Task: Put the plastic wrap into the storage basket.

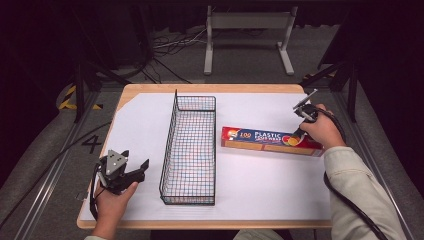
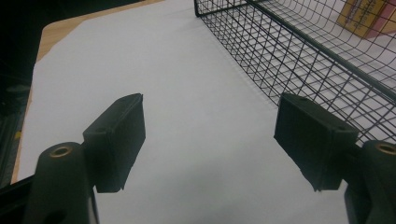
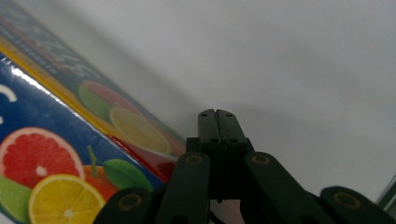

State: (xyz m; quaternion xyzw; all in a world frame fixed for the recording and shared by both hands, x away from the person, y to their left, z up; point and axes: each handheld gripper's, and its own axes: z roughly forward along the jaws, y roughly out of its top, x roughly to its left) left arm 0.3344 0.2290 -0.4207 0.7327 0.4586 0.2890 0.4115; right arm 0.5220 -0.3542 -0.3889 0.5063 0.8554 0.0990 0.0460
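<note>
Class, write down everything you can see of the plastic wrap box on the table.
The plastic wrap box is a long, narrow carton, cardboard by its look, with a blue top panel in white lettering, red ends and an orange-yellow side strip. Citrus slices are printed near its right end. It lies flat on the white sheet, closed, just right of the wire basket and apart from it. The right gripper, jaws shut together, is at its right end; whether it touches the box is unclear.

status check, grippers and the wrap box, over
Left gripper open, idle left of wire basket. Right gripper shut, empty, beside plastic wrap box. Nothing between box and basket.
</note>
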